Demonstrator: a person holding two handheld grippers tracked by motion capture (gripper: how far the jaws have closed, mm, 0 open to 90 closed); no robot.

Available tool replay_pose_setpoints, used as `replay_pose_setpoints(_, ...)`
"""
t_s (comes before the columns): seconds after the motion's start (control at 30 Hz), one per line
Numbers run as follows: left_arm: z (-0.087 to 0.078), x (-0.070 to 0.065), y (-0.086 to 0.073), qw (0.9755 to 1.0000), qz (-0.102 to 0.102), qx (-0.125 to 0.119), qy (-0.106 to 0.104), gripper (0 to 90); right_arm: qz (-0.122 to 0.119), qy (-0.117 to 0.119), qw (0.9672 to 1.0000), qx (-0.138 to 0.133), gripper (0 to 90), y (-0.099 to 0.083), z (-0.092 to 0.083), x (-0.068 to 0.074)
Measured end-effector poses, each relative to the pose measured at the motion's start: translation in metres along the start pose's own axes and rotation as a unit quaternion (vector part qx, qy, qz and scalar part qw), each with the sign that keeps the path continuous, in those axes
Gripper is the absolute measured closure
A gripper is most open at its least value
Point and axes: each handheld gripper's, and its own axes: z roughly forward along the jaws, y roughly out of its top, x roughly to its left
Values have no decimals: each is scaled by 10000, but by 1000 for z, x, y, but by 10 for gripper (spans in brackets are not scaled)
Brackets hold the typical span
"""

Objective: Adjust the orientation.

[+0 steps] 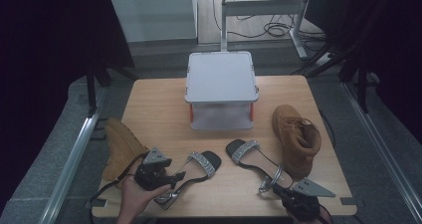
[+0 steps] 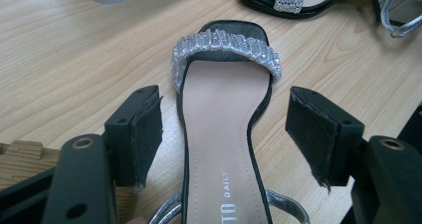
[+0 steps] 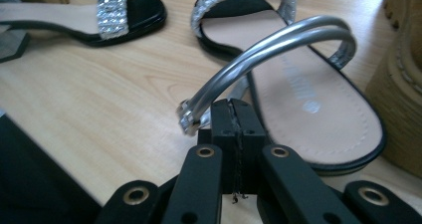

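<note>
Two black sandals with glittering silver toe bands lie on the wooden table (image 1: 149,104). My left gripper (image 1: 180,175), held in a hand, stands open over the left sandal (image 1: 201,164). In the left gripper view its jaws straddle the insole (image 2: 219,124) without touching it. My right gripper (image 1: 275,188) is at the heel end of the right sandal (image 1: 251,157). In the right gripper view that gripper (image 3: 232,109) is shut, pads together, and the sandal's silver ankle strap (image 3: 268,47) arches just past the tips, its buckle end beside the left jaw.
A white lidded box (image 1: 221,79) stands at the table's middle back. One tan boot (image 1: 119,144) lies at the left edge, another (image 1: 296,137) stands beside the right sandal. Metal rails run along both sides of the table.
</note>
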Motion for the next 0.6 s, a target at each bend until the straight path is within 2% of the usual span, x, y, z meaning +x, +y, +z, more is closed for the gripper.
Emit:
replay_pose_setpoints(0.07,1,0,0,10000,-5,11,-9,307,-22,7,10000,-30,894,-2,-4,3)
replay_pose_setpoints(0.2,1,0,0,10000,-21,6,0,307,-4,68,9996,-273,894,1,-20,5)
replay_pose_setpoints(0.27,1,0,1,10000,-42,-12,-33,308,-57,51,9992,-392,893,9,-27,4)
replay_pose_setpoints(0.37,1,-1,1,10000,-49,-13,-80,308,-156,-5,9990,-430,856,27,-30,2)
replay_pose_setpoints(0.47,0,0,1,10000,-41,-20,-81,309,-442,6,9987,-239,793,50,-20,2)
replay_pose_setpoints(0.6,-1,0,1,9999,-18,-25,-98,309,-642,33,9971,403,688,79,9,-1)
